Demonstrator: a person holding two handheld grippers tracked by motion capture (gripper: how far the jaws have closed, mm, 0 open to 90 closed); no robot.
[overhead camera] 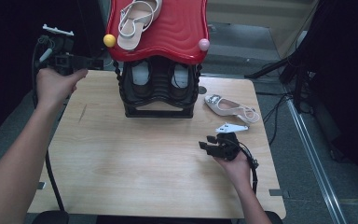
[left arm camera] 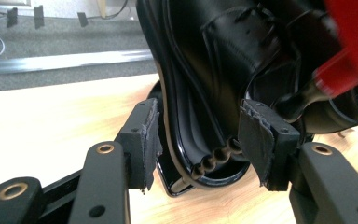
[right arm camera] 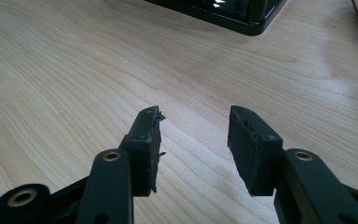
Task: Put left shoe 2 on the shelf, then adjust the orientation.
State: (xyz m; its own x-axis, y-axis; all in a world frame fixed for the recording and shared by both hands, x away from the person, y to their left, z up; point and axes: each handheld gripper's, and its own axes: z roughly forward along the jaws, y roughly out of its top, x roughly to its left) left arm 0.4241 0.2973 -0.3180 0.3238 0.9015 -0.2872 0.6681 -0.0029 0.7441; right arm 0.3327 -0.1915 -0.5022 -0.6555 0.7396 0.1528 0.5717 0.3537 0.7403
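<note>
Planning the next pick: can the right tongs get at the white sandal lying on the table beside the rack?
Probably yes. The right tongs stand open and empty over bare table, and the white sandal lies in the open just beyond them, with nothing between.

Between the left gripper's matt black jaws, faced with frayed rubbery pads, stands a glossy black plastic shoe rack holding smooth, shiny black leather shoes. Under the right gripper lies the table, pale, satin-smooth wood grain.

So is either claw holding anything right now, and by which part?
No, nothing is held. The left claw stands open, its pads either side of the black shoe rack without pressing it. The right claw is open over the table.
</note>
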